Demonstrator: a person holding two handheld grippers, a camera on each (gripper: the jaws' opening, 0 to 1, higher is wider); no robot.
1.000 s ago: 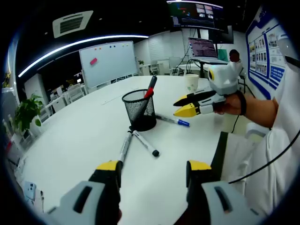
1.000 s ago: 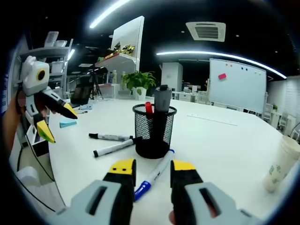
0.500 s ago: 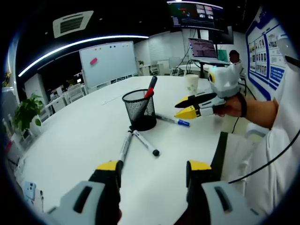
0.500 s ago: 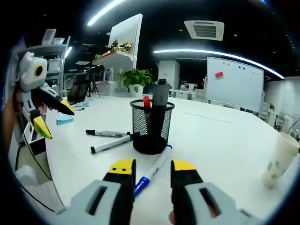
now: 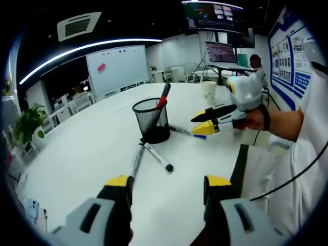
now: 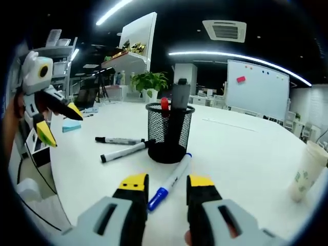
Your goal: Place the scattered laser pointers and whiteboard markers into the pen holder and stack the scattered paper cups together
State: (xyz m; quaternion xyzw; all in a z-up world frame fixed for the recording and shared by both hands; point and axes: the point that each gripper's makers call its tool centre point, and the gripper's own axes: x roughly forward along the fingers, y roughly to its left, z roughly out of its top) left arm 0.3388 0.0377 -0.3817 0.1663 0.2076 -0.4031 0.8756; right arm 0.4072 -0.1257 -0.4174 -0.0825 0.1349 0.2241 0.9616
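Two claws: both gaping and holding nothing.
Left claw: jaws parted wide, over bare table short of the black markers; in the right gripper view it hangs at the far left, jaws spread, off the table edge.
Right claw: jaws apart, straddling the near end of the blue marker, not touching it as far as can be told; in the left gripper view it hovers just above that marker, held by a hand.
Holder: black mesh cup, upright near the table's middle; holds a red-capped marker and a grey, flat-topped thing that cannot be identified.
Blue marker: white body, blue cap toward the camera, lying flat, far end at the holder's base.
Black markers: two, flat on the table left of the holder in the right gripper view; one reaches the holder's base, the other lies just behind it.
Cup: paper, upright, at the right edge, well apart from the holder.
Table: white, wide.
Whiteboard: in the background, with a pink patch.
Plant: green, behind the table.
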